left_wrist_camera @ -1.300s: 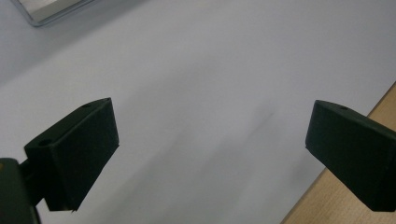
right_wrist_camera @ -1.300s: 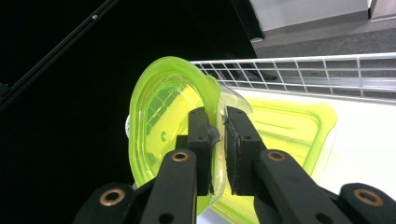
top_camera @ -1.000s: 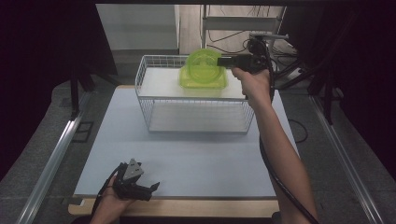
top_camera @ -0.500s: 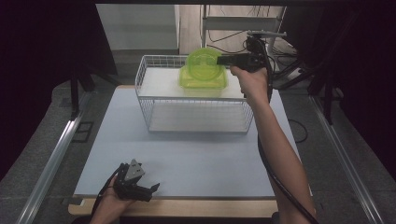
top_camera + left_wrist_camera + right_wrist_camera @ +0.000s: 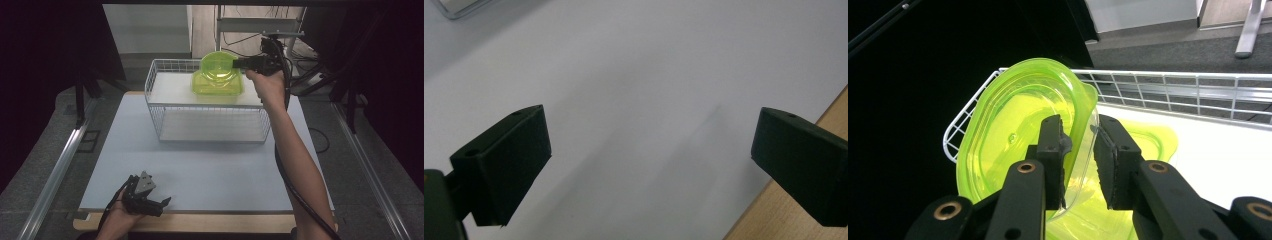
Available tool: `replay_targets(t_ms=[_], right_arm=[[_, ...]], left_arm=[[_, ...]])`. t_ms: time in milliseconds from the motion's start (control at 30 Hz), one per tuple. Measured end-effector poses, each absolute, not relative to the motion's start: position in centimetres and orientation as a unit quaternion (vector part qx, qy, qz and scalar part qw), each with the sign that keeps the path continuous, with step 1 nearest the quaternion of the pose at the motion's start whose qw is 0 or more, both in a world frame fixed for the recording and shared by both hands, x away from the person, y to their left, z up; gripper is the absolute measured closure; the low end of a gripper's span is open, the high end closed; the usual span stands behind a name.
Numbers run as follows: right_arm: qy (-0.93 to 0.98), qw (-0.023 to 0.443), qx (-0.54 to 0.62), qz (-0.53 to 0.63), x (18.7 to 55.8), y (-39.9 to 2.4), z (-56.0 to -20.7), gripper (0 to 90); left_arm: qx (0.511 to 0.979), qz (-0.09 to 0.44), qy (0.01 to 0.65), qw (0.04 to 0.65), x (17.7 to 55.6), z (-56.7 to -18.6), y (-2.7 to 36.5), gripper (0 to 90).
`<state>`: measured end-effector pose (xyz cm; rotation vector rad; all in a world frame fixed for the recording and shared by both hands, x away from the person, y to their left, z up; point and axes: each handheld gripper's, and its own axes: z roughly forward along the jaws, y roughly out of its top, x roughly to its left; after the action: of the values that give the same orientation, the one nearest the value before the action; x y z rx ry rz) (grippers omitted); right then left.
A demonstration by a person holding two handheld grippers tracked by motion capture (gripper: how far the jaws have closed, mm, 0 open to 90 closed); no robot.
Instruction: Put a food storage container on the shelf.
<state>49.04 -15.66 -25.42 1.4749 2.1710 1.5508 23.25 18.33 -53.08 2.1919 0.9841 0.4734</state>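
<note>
A translucent green container (image 5: 218,67) (image 5: 1013,130) stands tilted on its edge atop a second green container (image 5: 217,86) (image 5: 1153,142) that lies on the upper shelf of a white wire basket (image 5: 210,122) (image 5: 1173,85). My right gripper (image 5: 239,63) (image 5: 1080,125) reaches in from the right with the tilted container's thin wall between its jaws. Those jaws have just been opening, and a gap shows beside the wall. My left gripper (image 5: 161,204) (image 5: 649,135) rests low over the white mat (image 5: 200,170) near the front edge, open with nothing between its jaws.
The basket stands at the back middle of the mat. A wooden board edge (image 5: 200,222) (image 5: 834,105) runs along the front. Metal rails (image 5: 55,170) flank the table, and cables and a stand (image 5: 260,22) lie behind the basket.
None of the hands or containers has visibly shifted in the high view.
</note>
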Motion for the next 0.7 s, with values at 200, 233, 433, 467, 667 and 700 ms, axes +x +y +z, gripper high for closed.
replay_targets(t_ms=[200, 233, 433, 467, 667, 700], right_arm=[[0.713, 0.054, 0.485, 0.504, 49.34, -15.65, -25.52, 71.7], [0.713, 0.057, 0.485, 0.503, 49.38, -15.62, -25.52, 71.6], [0.717, 0.066, 0.483, 0.498, 49.57, -15.33, -25.50, 69.7], [0.717, 0.068, 0.484, 0.497, 49.58, -15.28, -25.50, 69.5], [0.721, 0.071, 0.481, 0.493, 49.65, -15.01, -25.50, 69.2], [0.721, 0.073, 0.481, 0.493, 49.66, -14.95, -25.51, 69.3]], left_arm=[[0.844, 0.180, 0.377, 0.337, 23.30, -53.15, 18.28, 2.5], [0.844, 0.180, 0.377, 0.336, 23.31, -53.18, 18.27, 2.5], [0.845, 0.179, 0.377, 0.335, 23.32, -53.21, 18.27, 2.5], [0.845, 0.179, 0.377, 0.335, 23.33, -53.21, 18.27, 2.5], [0.845, 0.179, 0.377, 0.334, 23.33, -53.23, 18.27, 2.5], [0.845, 0.180, 0.377, 0.334, 23.33, -53.23, 18.27, 2.5]])
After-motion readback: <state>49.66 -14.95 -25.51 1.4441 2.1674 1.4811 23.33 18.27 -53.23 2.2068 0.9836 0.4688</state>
